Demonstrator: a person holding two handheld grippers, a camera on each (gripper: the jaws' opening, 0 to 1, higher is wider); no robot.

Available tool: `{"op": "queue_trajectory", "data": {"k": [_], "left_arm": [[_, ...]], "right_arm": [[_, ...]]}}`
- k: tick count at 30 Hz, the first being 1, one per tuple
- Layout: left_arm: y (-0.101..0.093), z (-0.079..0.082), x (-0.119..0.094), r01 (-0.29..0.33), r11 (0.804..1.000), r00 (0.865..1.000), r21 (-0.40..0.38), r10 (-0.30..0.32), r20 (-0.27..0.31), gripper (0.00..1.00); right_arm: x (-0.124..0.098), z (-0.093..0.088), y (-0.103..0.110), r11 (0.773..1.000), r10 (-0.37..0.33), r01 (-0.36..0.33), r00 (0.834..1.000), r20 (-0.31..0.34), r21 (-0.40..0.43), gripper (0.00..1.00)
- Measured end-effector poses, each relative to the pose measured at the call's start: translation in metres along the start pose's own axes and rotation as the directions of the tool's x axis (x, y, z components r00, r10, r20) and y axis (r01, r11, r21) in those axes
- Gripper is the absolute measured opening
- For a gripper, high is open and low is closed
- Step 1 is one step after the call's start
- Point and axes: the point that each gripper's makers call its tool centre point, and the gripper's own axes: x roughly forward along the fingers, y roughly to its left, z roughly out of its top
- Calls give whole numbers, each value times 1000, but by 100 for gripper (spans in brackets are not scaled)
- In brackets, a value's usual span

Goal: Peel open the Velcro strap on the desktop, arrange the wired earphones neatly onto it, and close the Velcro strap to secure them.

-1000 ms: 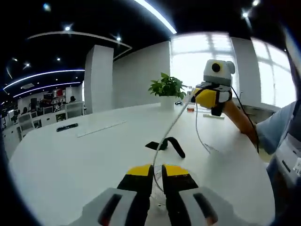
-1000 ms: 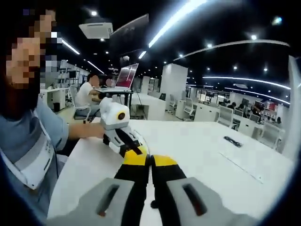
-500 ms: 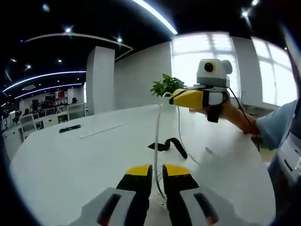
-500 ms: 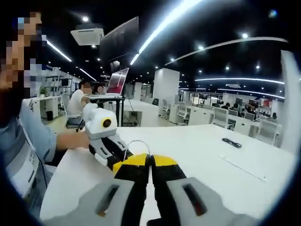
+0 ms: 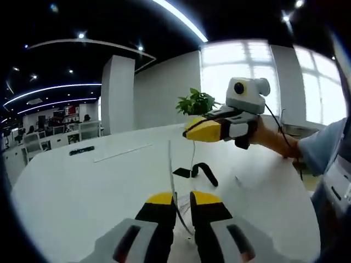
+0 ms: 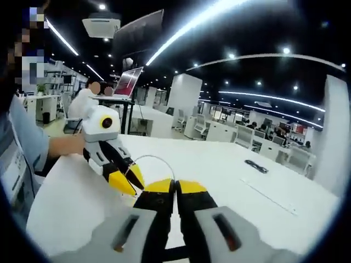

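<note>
Both claws are up off the counter (image 5: pixel 71 186) with the earphone cable (image 5: pixel 171 181) strung between them. In the left gripper view, the left claw (image 5: pixel 182 198) has its yellow tips pressed nearly together on the thin white cable, which rises from the pinch and curves upward. The right claw (image 5: pixel 198 130) hangs ahead and to the right, tips closed, and looks to be pinching the other part of the cable. In the right gripper view, the right claw's (image 6: pixel 175 188) tips meet with no gap, and a loop of cable (image 6: pixel 151 159) arcs over to the left claw (image 6: pixel 125 183) just beside it. The black Velcro strap (image 5: pixel 196 171) lies open on the counter beyond the left claw, below the right one, its long axis running roughly left to right. The right claw looks nearer the strap, so the cable must come down and forward onto it.
</note>
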Motion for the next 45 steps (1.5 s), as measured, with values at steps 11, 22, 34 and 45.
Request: {"op": "queue_trajectory", "data": {"k": [11, 22, 34, 45], "left_arm": [[-2, 3, 0, 3, 1000, 1000, 18, -3, 11, 14], [2, 9, -1, -18, 999, 999, 31, 17, 35, 15], [1, 6, 1, -21, 999, 999, 43, 20, 26, 8], [5, 3, 3, -34, 999, 999, 23, 33, 18, 6]], "right_arm": [[-18, -38, 2, 1000, -17, 15, 995, -96, -23, 4], [-13, -58, -1, 999, -22, 27, 989, -145, 35, 5], [-22, -57, -9, 997, -57, 63, 986, -157, 37, 11], [-41, -45, 9, 996, -68, 75, 985, -158, 40, 11]]}}
